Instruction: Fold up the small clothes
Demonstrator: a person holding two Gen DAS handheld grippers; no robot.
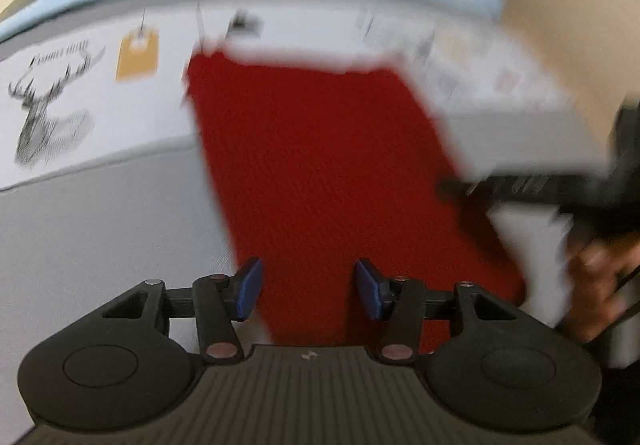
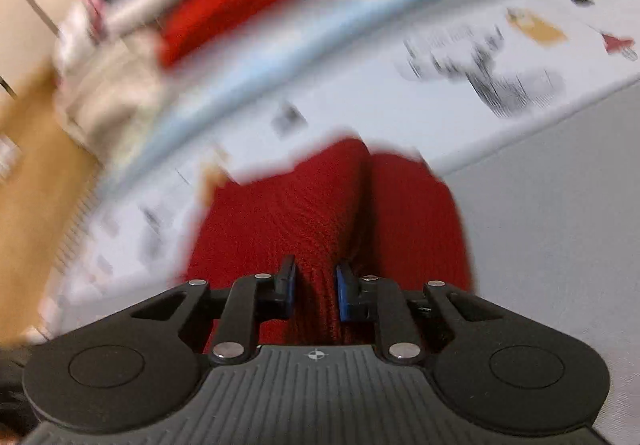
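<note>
We pinch the red garment (image 2: pixel 320 213) in our right gripper (image 2: pixel 316 291), left gripper (image 1: pixel 308 289) spread above it; both views blurred, so the knit may slip.

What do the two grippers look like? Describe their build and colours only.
The left gripper and the right gripper match: matte black linkage arms with silver pivot pins, round black side housings with circular insets, a ribbed dark grey top plate with a small crosshair mark, and blue fingertips. No cables are visible on them.
</note>
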